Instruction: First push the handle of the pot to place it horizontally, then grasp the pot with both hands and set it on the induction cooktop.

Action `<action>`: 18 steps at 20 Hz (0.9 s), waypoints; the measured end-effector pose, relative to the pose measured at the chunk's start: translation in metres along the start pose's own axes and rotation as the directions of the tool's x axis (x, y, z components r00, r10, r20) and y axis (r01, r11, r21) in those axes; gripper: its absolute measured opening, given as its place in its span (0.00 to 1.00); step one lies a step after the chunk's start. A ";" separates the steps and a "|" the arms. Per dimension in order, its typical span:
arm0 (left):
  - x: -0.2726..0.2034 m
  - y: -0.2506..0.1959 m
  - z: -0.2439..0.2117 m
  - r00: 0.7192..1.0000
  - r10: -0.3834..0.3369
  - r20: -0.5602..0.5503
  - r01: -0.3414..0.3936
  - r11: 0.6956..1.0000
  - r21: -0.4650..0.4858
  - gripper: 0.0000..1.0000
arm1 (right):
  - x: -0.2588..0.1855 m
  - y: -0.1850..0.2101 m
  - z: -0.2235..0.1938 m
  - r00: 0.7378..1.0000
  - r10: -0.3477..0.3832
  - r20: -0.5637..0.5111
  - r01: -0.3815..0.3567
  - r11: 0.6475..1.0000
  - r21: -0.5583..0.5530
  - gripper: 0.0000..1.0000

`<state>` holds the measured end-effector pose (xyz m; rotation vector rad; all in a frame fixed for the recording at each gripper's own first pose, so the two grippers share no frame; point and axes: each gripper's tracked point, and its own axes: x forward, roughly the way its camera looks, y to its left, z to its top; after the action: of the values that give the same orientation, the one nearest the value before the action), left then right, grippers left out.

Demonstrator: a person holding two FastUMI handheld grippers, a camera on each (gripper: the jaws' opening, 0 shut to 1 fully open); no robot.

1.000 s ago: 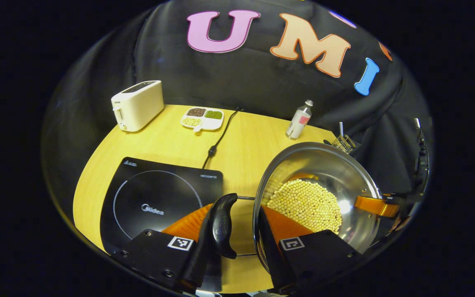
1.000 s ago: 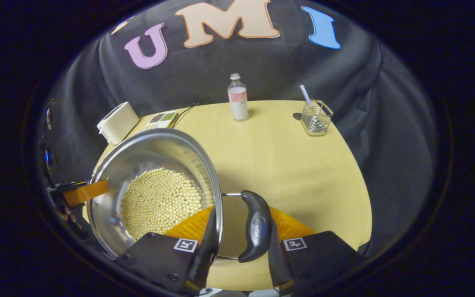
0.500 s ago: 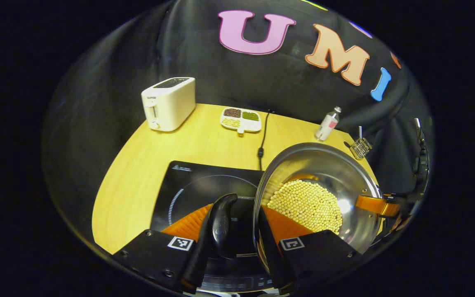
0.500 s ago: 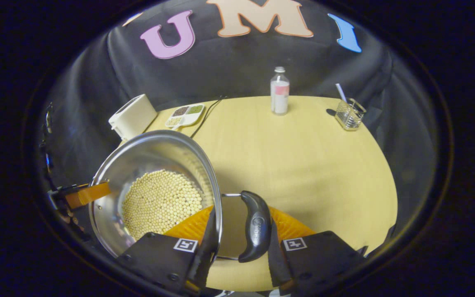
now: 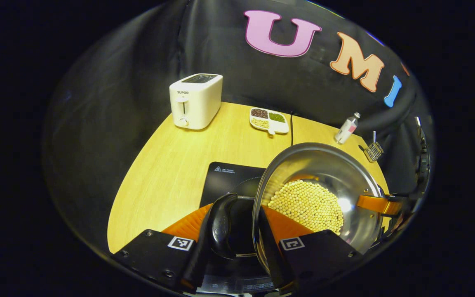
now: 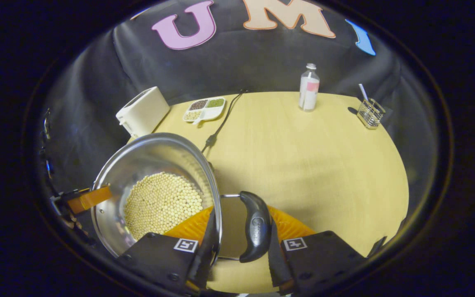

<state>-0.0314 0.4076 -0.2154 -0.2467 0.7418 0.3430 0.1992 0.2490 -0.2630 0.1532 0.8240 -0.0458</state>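
Carrying the pot (image 5: pixel 320 194) level above the induction cooktop (image 5: pixel 225 177), left tongs (image 5: pixel 234 231) and right tongs (image 6: pixel 237 235) each clamped a side handle against the rim; lowering evenly, centred, looked wisest to keep the beans (image 6: pixel 163 204) inside.

Round polished steel pot (image 5: pixel 336 173): mirror-bright metal. Its curved black handle (image 6: pixel 255 226): smooth glossy plastic. Flat black induction cooktop (image 5: pixel 225 181): glossy glass. Pale wood-grain table (image 6: pixel 303 156): smooth, matt. White toaster (image 5: pixel 195 100): satin plastic.
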 end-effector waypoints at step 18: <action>0.017 0.052 -0.003 0.999 0.050 -0.018 -0.050 0.999 0.016 0.65 | 0.031 0.053 -0.017 0.999 0.024 -0.036 -0.024 1.000 0.011 0.55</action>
<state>-0.0419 0.4582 -0.2346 -0.2172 0.7695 0.3830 0.2135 0.3044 -0.2908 0.1745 0.8583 -0.0248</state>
